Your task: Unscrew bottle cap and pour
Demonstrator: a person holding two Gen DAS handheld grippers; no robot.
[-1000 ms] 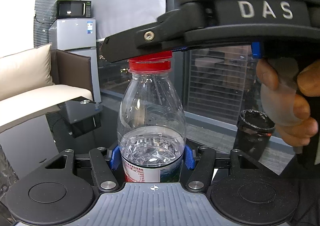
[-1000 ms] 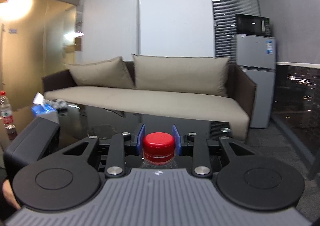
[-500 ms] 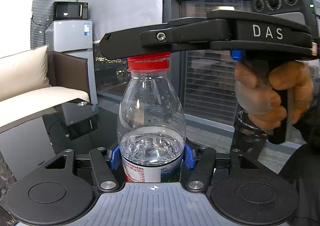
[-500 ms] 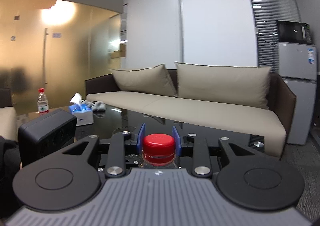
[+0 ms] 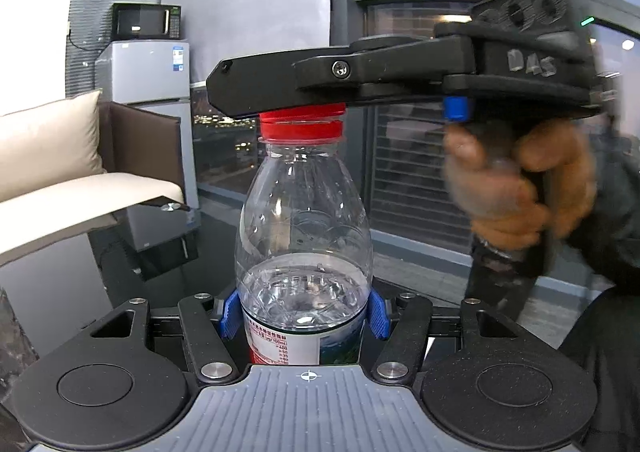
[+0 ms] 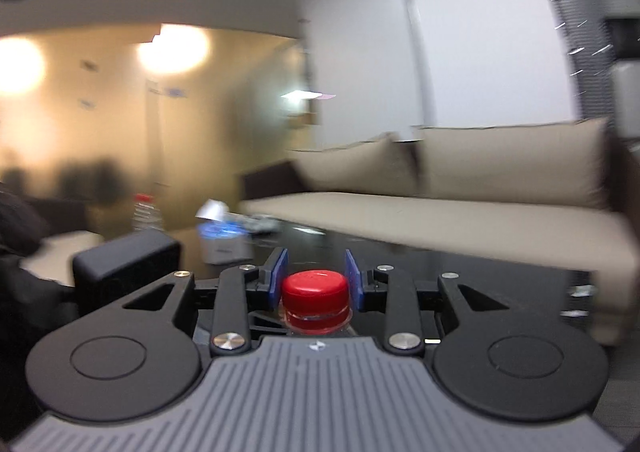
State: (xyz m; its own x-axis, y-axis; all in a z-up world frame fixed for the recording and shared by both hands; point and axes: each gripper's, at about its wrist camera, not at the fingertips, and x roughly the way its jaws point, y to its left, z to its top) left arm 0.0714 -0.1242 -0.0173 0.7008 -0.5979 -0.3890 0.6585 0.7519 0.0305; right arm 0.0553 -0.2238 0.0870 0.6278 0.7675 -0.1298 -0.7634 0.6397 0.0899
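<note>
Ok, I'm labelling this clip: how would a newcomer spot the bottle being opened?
Find the dark table before the beige sofa. Above it the bottle is upright, body in the left gripper, red cap in the right gripper; the far bottle is untouched.

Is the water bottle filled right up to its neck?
No. The water bottle is clear and empty in its upper half; water shows only low down, just above the label.

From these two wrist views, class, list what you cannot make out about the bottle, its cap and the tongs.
- Bottle base: cut off by the left tongs body, left wrist view.
- Red cap top: hidden behind the right tongs in the left view.
- Thread engagement: too small to tell.
- Label print: too small.
- Background table items: motion-blurred, right view.
</note>
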